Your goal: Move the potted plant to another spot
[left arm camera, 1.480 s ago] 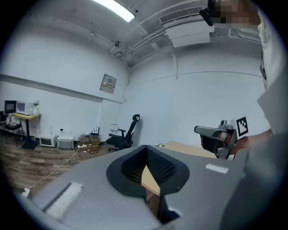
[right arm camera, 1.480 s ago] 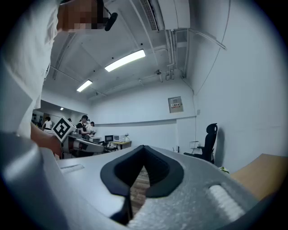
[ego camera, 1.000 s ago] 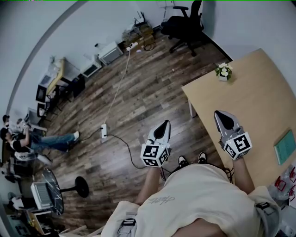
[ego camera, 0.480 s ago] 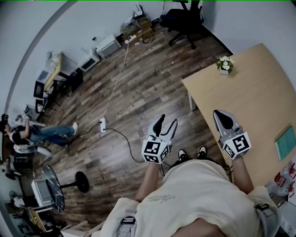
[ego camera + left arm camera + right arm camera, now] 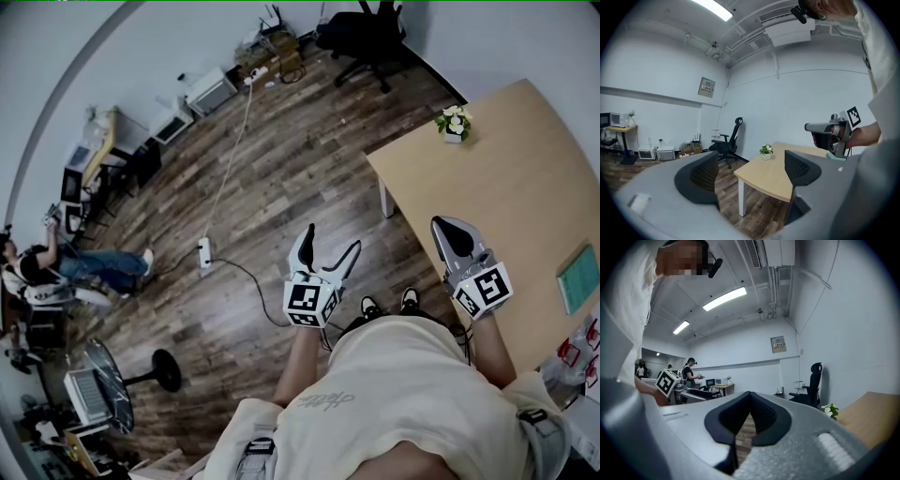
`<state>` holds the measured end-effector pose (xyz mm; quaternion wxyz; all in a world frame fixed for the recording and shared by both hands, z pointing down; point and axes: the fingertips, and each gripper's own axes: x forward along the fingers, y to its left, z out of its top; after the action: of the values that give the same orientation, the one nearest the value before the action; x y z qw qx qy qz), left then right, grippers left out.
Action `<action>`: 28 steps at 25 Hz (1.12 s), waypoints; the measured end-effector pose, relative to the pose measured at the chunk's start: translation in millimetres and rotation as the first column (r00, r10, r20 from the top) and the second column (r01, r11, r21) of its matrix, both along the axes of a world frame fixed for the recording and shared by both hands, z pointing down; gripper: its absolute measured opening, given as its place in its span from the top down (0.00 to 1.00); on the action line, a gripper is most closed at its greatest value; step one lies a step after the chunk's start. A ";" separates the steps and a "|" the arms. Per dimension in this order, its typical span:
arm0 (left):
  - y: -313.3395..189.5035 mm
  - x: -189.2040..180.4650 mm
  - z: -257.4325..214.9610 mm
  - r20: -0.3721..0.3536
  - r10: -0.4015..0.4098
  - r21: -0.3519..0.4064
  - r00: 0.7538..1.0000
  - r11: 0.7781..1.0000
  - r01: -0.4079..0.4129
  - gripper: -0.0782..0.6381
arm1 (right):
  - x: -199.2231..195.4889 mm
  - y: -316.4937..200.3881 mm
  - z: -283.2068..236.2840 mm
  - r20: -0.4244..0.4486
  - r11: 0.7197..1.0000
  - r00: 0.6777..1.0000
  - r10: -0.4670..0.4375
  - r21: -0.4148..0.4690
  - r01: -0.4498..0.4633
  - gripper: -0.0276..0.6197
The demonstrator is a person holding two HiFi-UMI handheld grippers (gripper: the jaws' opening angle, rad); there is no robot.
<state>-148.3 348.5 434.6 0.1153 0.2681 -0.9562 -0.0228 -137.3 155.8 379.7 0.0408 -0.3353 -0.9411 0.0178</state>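
Observation:
A small potted plant with white flowers stands near the far corner of the light wooden table. It also shows far off in the left gripper view and at the right edge of the right gripper view. My left gripper hangs over the floor left of the table, its jaws opening with nothing between them. My right gripper is held over the table's near edge, shut and empty. Both are well short of the plant.
A black office chair stands beyond the table. A power strip and cable lie on the wood floor. A teal booklet lies on the table at right. Desks with microwaves line the left wall, where a person sits.
My left gripper's jaws have spread from shut to wide apart. Both hands have stayed about where they were, and the plant has not moved.

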 end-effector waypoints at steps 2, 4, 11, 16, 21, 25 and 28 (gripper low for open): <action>2.5 -1.1 2.4 -0.008 0.007 -0.001 1.000 1.000 -0.007 0.25 | -0.8 8.0 -0.6 -0.006 1.000 1.000 -0.010 0.001 0.010 0.95; 7.0 -2.2 6.1 -0.018 0.011 -0.002 1.000 1.000 -0.011 0.25 | -3.9 15.4 1.9 -0.016 1.000 1.000 -0.013 -0.004 0.013 0.95; 33.9 -8.5 14.8 -0.037 0.033 0.000 0.999 0.999 -0.033 0.26 | -23.6 45.5 5.7 -0.031 1.000 1.000 0.005 -0.020 -0.006 0.95; 39.1 -15.3 18.3 -0.011 0.052 0.013 0.999 0.999 -0.052 0.29 | -35.9 73.2 7.6 -0.025 1.000 1.000 -0.002 -0.001 0.002 0.95; 39.3 -17.9 30.7 -0.047 0.088 0.020 0.995 0.996 -0.087 0.29 | -37.2 91.7 9.3 -0.019 1.000 1.000 -0.021 0.021 0.021 0.95; 41.7 -30.1 28.1 -0.059 0.106 0.041 0.993 0.994 -0.104 0.29 | -50.9 89.5 7.5 -0.016 1.000 1.000 0.014 0.004 -0.014 0.95; 33.0 -45.8 30.0 -0.059 0.123 0.027 0.991 0.992 -0.122 0.29 | -59.6 79.6 17.6 -0.040 1.000 0.999 0.030 -0.002 -0.030 0.95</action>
<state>-194.0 381.5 464.6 0.1424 0.3268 -0.9337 -0.0350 -196.9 235.3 397.3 0.0589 -0.3208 -0.9450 0.0261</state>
